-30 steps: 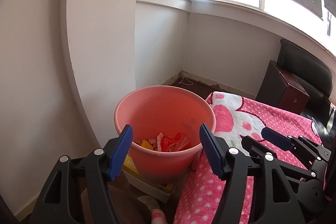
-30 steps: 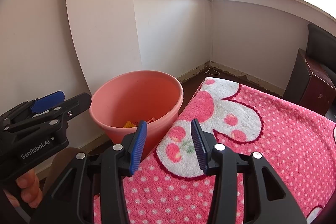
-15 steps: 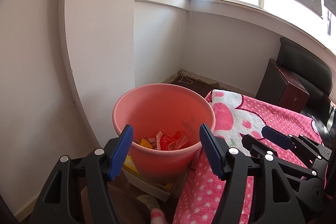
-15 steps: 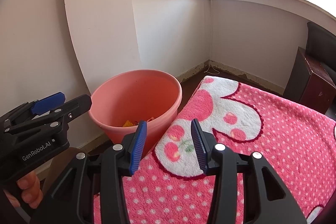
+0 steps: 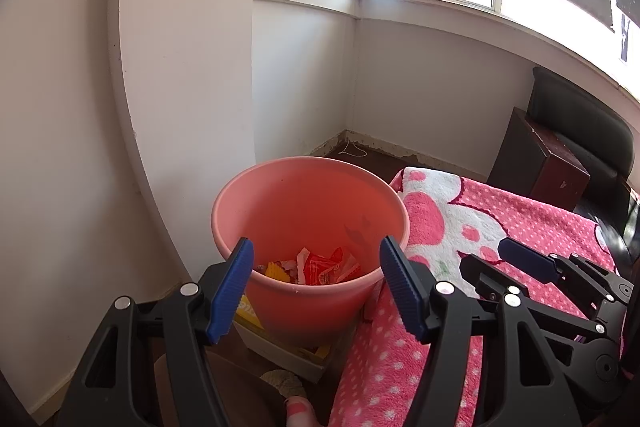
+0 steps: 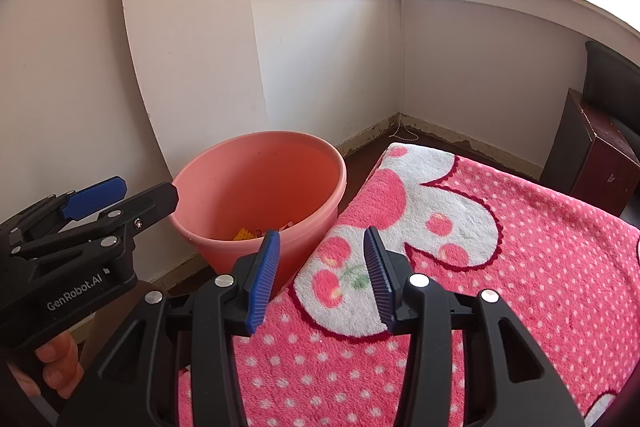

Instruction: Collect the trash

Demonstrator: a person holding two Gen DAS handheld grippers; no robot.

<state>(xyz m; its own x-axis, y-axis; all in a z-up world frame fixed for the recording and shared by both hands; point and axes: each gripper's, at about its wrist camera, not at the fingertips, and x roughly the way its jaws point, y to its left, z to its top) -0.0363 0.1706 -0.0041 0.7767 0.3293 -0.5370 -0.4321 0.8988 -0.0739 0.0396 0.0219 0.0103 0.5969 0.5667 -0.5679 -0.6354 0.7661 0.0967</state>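
A salmon-pink plastic bucket (image 5: 304, 195) stands on the floor beside the bed, against the white wall. At its bottom lie red, white and yellow wrappers (image 5: 320, 267). My left gripper (image 5: 316, 259) hovers over the bucket's near rim, open, with nothing between its blue pads. My right gripper (image 6: 322, 247) is open about halfway and empty, held above the blanket's corner just right of the bucket (image 6: 260, 183). Each gripper shows in the other's view: the right gripper (image 5: 492, 259) at the right edge, the left gripper (image 6: 136, 191) at the left edge.
A pink dotted blanket (image 6: 500, 267) with a white cherry pattern covers the bed on the right. A dark brown cabinet (image 5: 540, 163) and a black chair (image 5: 580, 119) stand behind it. The bucket rests on a flat box (image 5: 280, 351). A hand (image 6: 56, 367) holds the left gripper's handle.
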